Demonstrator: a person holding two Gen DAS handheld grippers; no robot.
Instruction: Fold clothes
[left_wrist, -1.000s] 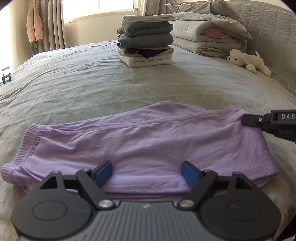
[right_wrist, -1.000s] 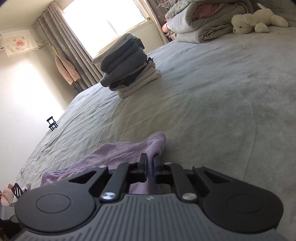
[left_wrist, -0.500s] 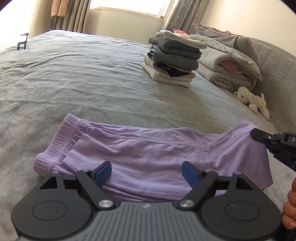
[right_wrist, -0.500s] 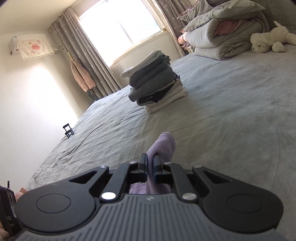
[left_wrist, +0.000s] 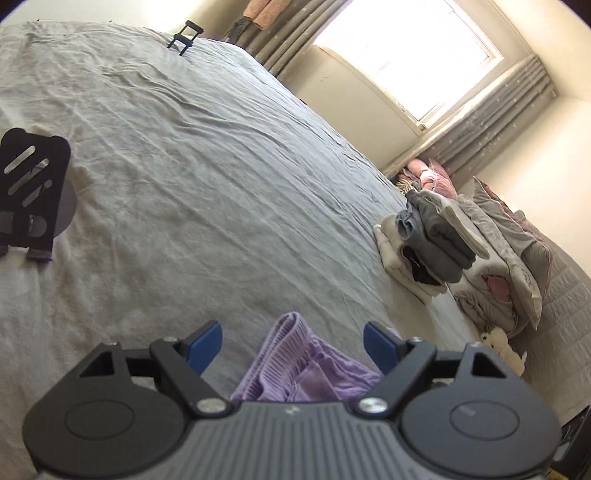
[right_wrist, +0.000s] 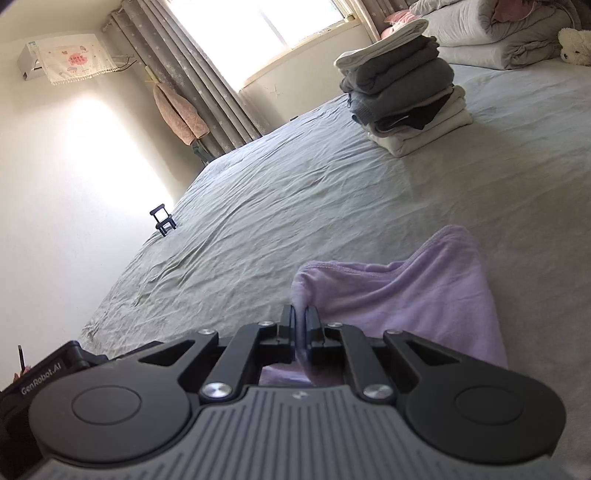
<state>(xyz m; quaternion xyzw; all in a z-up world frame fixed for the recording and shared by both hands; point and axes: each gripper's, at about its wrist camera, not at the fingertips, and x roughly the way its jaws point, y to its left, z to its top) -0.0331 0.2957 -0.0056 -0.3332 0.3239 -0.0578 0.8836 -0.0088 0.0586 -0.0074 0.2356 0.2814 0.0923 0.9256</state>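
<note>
Pinching a hem of the lilac shorts (right_wrist: 413, 295), the right gripper (right_wrist: 304, 317) has its jaws clamped together on the cloth. Carry that edge across to the ribbed waistband, keeping it taut and square. The left gripper (left_wrist: 293, 341) hangs with jaws wide apart over the shorts (left_wrist: 303, 373), gripping nothing, on the grey bed (right_wrist: 332, 192); a folded pile (right_wrist: 402, 99) waits well beyond.
</note>
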